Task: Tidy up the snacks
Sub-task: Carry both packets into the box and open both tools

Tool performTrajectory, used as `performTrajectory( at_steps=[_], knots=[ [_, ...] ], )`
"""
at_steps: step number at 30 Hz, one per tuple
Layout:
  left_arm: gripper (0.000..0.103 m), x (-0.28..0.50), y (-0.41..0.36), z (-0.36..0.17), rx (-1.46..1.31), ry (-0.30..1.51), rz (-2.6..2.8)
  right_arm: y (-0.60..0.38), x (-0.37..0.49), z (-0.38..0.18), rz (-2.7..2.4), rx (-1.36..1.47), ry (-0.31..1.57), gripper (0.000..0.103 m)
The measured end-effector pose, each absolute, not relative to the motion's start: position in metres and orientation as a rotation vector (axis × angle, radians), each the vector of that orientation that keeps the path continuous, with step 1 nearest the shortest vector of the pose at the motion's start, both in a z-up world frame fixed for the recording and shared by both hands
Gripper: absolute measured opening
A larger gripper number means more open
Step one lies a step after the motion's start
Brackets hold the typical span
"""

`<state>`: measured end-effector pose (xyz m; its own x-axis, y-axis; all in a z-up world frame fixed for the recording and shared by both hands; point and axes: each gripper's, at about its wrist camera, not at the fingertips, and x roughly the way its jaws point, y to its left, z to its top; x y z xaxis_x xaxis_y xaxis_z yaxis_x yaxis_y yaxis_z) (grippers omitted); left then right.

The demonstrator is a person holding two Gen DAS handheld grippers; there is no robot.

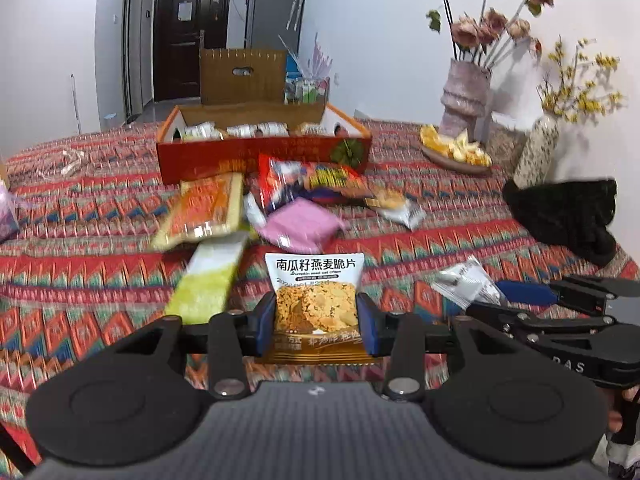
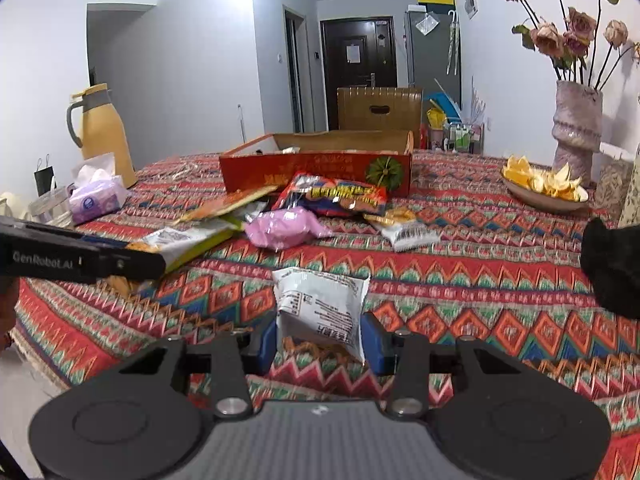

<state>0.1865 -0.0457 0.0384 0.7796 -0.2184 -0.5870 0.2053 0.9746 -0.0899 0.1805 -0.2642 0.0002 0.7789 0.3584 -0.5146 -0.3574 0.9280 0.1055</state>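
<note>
My left gripper (image 1: pixel 317 322) is shut on an oat crisp packet (image 1: pixel 316 300), white on top with biscuits pictured, held above the patterned tablecloth. My right gripper (image 2: pixel 320 340) is shut on a small white snack packet (image 2: pixel 320 306), also seen at the right in the left wrist view (image 1: pixel 466 280). Ahead lies a pile of snacks: a pink packet (image 1: pixel 302 226), a red bag (image 1: pixel 308 178), an orange flat pack (image 1: pixel 200 210), a green-white bar (image 1: pixel 208 280). A red cardboard box (image 1: pixel 260 156) behind the pile holds several small packets.
A vase of dried roses (image 1: pixel 466 96) and a plate of orange peel (image 1: pixel 454 150) stand at the back right. A black cloth (image 1: pixel 572 216) lies at the right. A yellow thermos (image 2: pixel 102 132) and tissue pack (image 2: pixel 98 196) stand at the left.
</note>
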Motion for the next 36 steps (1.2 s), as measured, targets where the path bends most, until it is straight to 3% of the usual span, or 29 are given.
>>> performTrajectory(
  at_steps=[7,13,24,27,29,30,32,36],
  knots=[
    [0.043,0.264,-0.029,0.078,-0.023,0.541,-0.231,-0.260,0.243,0.039,0.414,-0.059,0.463,0.043],
    [0.043,0.375,-0.010,0.099,-0.023,0.515,-0.208,-0.247,0.334,0.067,0.415,-0.114,0.409,0.043],
    [0.043,0.586,0.007,0.061,-0.076,0.650,-0.124,-0.198,0.534,0.038,0.393,-0.099,0.558,0.044],
    [0.045,0.624,0.011,0.041,-0.096,0.698,-0.091,-0.186,0.575,0.023,0.375,-0.080,0.611,0.053],
    [0.048,0.634,0.014,0.034,-0.087,0.707,-0.078,-0.179,0.591,0.013,0.387,-0.061,0.641,0.067],
    [0.050,0.634,0.015,0.031,-0.082,0.703,-0.087,-0.177,0.596,0.008,0.400,-0.043,0.647,0.069],
    [0.065,0.630,0.014,0.029,-0.079,0.678,-0.114,-0.176,0.599,0.002,0.417,-0.030,0.661,0.070],
    [0.066,0.622,0.014,0.026,-0.068,0.672,-0.107,-0.180,0.599,0.002,0.392,-0.036,0.649,0.070]
  ],
)
